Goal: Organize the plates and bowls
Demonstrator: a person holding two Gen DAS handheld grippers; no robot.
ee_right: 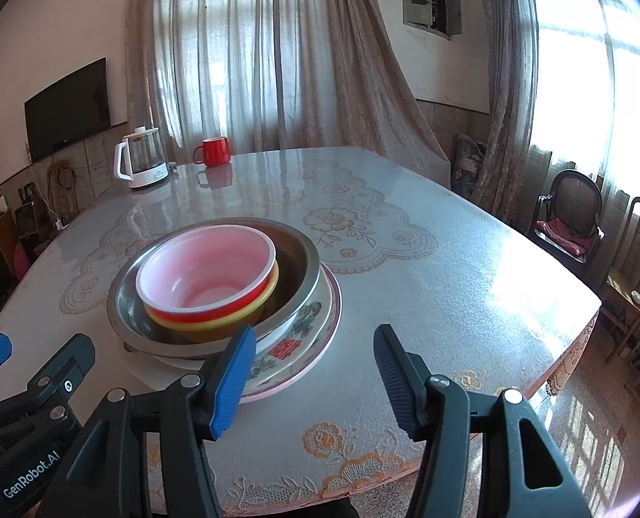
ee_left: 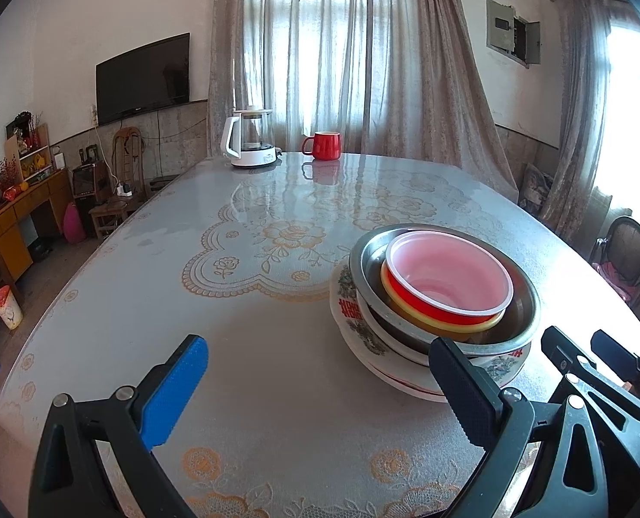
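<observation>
One stack stands on the table: a red bowl with a pale inside sits in a yellow bowl, inside a steel basin, on flowered plates. My left gripper is open and empty, just left of and in front of the stack. My right gripper is open and empty, in front of the stack's right side. Each gripper shows at the edge of the other's view.
A white and glass kettle and a red mug stand at the far end of the table. Chairs stand to the right, by the curtained window. A cabinet and TV are at the left.
</observation>
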